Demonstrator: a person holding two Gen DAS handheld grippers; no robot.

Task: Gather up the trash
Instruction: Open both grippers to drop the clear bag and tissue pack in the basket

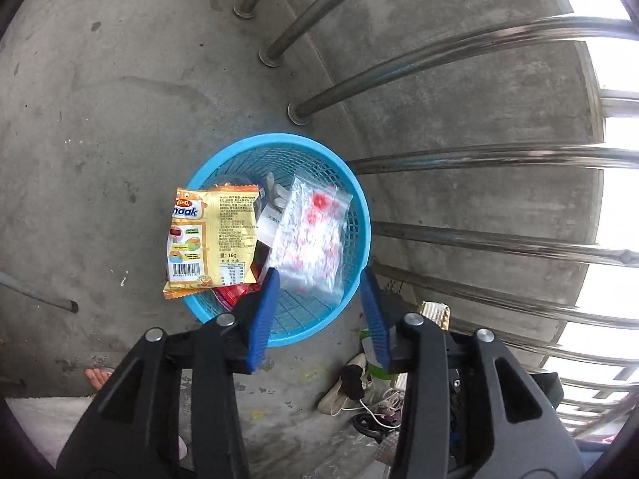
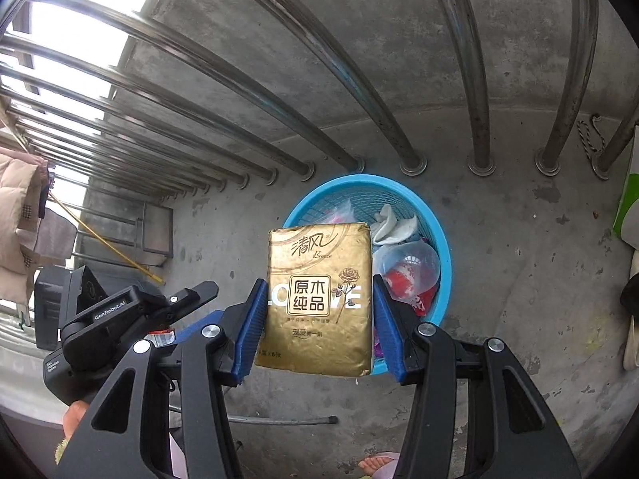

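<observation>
The left gripper (image 1: 319, 311) stands with its jaws apart and nothing pressed between the pads; a clear plastic bag with red print (image 1: 309, 235) hangs blurred just ahead of it over the blue mesh basket (image 1: 361, 215), apparently dropping in. A yellow snack wrapper (image 1: 211, 239) lies across the rim at the basket's 9 o'clock, half outside. The right gripper (image 2: 319, 319) clamps a gold tissue pack (image 2: 319, 299) by its two long edges, jaws about half spread, with the pack held above the near rim of the same blue mesh basket (image 2: 441, 247). To complete this step well, carry the pack forward, toward 12 o'clock in the right wrist view, until it sits over the basket's centre, then spread the jaws fully so neither pad drags it sideways; a release at the rim risks a spill onto the concrete floor (image 2: 519, 279). The pack conceals the basket's left half. Whether the clear bag touches the left pad cannot be told through the blur. Items at 5 o'clock behind the left gripper, beside the steel railing (image 1: 479, 155), are partly cut off and indistinct.
</observation>
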